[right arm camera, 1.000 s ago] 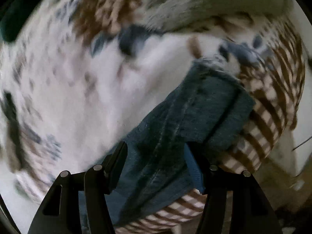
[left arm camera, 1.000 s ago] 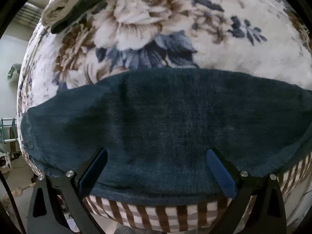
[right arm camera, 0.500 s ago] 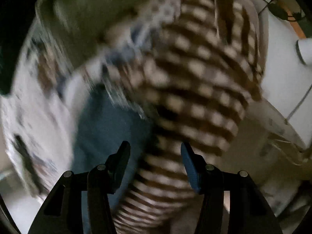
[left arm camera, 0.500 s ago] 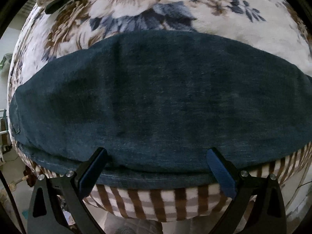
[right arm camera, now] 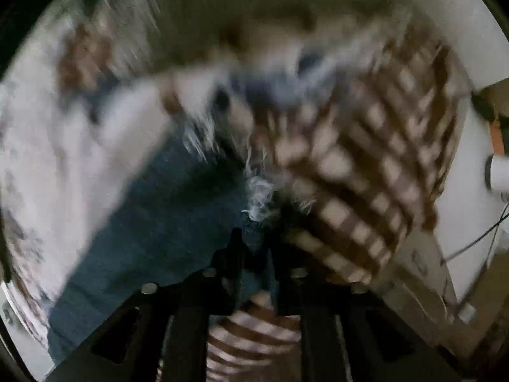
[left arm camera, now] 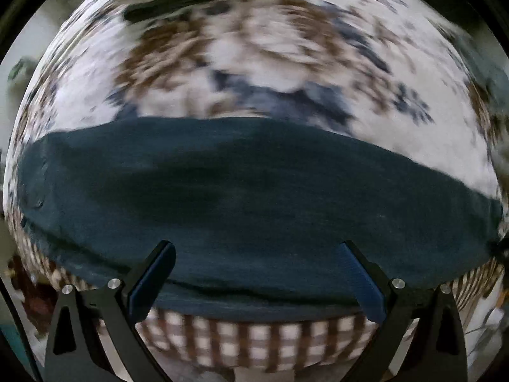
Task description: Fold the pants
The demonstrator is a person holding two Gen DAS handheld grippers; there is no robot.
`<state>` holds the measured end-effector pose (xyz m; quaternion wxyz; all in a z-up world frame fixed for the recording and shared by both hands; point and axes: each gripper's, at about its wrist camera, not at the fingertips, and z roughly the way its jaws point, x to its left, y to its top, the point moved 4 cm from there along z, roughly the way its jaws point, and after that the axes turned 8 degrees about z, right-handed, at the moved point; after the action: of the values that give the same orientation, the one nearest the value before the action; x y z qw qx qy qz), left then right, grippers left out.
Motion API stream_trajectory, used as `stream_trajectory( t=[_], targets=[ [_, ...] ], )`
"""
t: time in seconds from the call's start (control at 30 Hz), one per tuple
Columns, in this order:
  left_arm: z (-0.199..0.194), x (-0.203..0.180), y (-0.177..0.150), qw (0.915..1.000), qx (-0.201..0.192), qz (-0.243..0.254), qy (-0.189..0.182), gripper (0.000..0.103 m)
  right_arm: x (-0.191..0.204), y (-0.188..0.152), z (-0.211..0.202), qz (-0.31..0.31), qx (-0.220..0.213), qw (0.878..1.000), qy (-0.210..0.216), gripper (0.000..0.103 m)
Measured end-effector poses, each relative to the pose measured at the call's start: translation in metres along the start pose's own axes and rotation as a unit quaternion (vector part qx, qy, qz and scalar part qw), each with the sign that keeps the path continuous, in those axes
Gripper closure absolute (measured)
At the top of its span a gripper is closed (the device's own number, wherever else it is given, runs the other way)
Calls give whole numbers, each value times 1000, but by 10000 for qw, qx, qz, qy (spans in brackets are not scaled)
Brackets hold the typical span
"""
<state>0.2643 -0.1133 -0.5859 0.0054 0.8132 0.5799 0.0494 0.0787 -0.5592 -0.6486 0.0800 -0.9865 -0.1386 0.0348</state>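
Fingers of the left claw (left arm camera: 256,273) stand wide apart, empty, over the near edge of the folded pants (left arm camera: 254,197); a floral blanket (left arm camera: 286,63) spreads beyond. Right claw (right arm camera: 256,254) is drawn narrow at the pants' frayed hem (right arm camera: 259,197); whether it grips cloth is blurred.

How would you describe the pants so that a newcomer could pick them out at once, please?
Start from the flowered blanket that covers the surface. Near its front edge, above the brown checked border, lie the pants, spread across it. They are the only plain dark blue denim among the patterned cloths.
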Motion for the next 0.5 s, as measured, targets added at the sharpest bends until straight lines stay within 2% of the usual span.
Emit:
stream_trajectory(
  t=[0.03, 0.07, 0.13, 0.2, 0.27, 0.33, 0.4, 0.5],
  targets=[
    [-5, 19, -1, 9999, -35, -148, 22, 0, 5, -3, 0, 43, 122, 9999, -4, 70],
    [-10, 35, -1, 9996, -77, -257, 42, 0, 10, -8, -8, 85, 87, 9999, 50, 64],
    [-22, 76, -5, 9983, -170, -549, 54, 0, 9, -26, -36, 123, -120, 9993, 330, 45],
    [-28, 106, -11, 9965, -184, -818, 61, 0, 25, -54, -66, 99, -416, 9973, 593, 38],
    [-35, 148, -20, 9932, -184, -1151, 3, 0, 52, -96, -80, -59, -447, 9949, 907, 38],
    [-35, 189, -37, 9892, -117, -1458, -50, 0, 92, -144, -75, -334, -128, 9910, 1287, 38],
    [-35, 223, -56, 9846, -53, -1749, -55, 0, 133, -205, -52, -573, 532, 9818, 1732, 38],
    [-21, 285, -81, 9732, 93, -2285, -238, 0, 176, -280, -16, -564, 1200, 9691, 2082, 38]
  ],
)
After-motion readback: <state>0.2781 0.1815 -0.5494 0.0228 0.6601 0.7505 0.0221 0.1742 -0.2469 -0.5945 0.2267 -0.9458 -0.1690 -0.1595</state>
